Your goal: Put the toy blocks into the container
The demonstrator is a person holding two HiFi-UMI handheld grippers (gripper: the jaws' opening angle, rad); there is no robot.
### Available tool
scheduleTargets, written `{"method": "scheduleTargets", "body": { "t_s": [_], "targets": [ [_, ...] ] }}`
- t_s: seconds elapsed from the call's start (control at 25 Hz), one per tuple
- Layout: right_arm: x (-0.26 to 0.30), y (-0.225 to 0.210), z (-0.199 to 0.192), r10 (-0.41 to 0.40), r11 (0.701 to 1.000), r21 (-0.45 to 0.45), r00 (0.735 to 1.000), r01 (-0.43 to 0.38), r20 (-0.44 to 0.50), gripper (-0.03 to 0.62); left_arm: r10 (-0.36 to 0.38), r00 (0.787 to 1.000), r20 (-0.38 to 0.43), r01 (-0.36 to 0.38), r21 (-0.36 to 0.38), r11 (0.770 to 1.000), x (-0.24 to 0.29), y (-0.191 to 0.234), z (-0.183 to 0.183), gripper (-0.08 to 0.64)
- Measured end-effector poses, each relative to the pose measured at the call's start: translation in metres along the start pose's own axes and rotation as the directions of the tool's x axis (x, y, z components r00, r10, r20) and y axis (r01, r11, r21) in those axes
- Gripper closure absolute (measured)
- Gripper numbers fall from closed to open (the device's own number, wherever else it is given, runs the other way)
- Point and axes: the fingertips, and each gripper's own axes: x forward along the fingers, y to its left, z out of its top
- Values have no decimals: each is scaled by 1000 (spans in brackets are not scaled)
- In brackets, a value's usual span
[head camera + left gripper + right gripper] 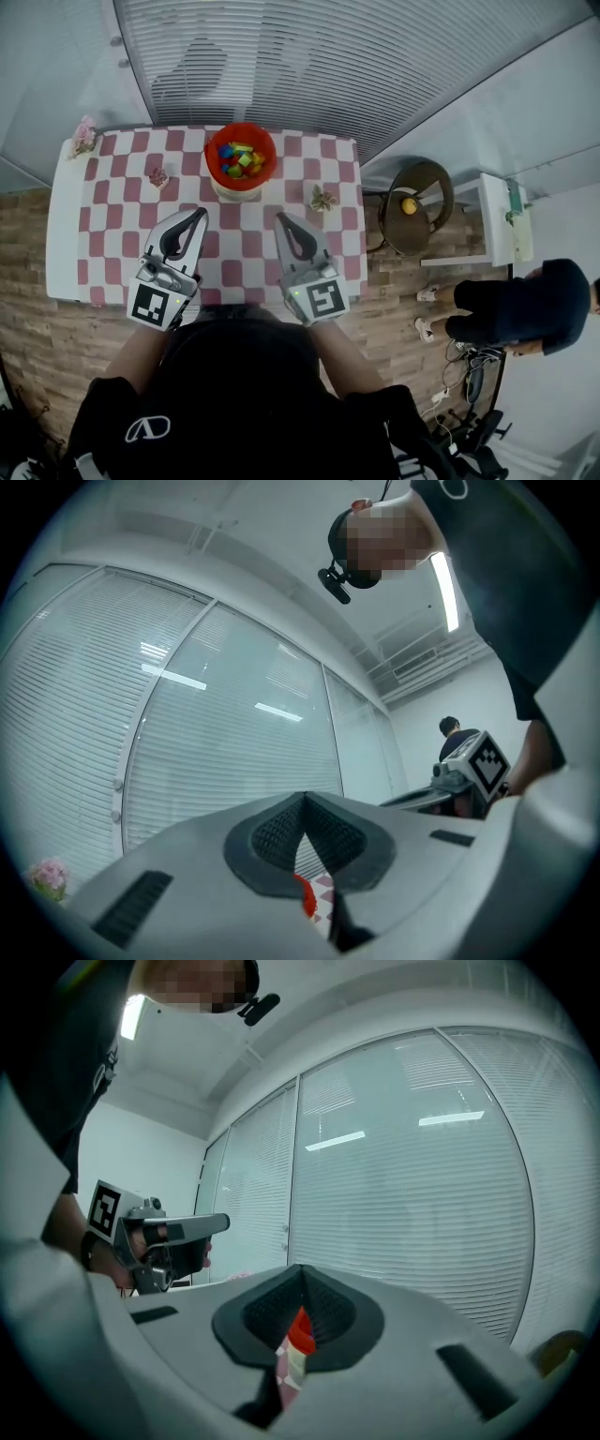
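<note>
At the far middle of the desk [112, 216], which wears a pink-and-white chequered cloth, stands a red round container [211, 157] on a pale cream base. Inside it lies a loose heap of small toy blocks [240, 158] in blue, yellow, green and red, filling the bowl to about its rim. No block shows on the cloth outside it.

Nearer the person, the left gripper [199, 216] and the right gripper [279, 218] hang side by side above the near half of the desk, well apart from the container and both pointing towards it. Each gripper has its two grey jaws pressed together at the tips, with nothing pinched between them. In each gripper view, only a sliver of the red container and the chequered cloth shows through the gap below the ribbed pads.

A small bunch of pink flowers [84, 136] sits at the far left corner of the desk. Two small potted decorations [157, 175] [323, 198] stand to either side of the container. Off the right end of the desk is a round brown stool [419, 208] bearing a yellow ball [409, 204].
</note>
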Motion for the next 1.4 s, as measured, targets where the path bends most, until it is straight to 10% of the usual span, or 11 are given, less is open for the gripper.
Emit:
{"method": "scheduleTargets", "body": {
  "t_s": [1.4],
  "targets": [
    [0, -4, -5, -51, 999, 0, 999, 51, 18, 589, 5, 1000, -11, -5, 6, 1000, -5, 1, -3, 555]
  ]
}}
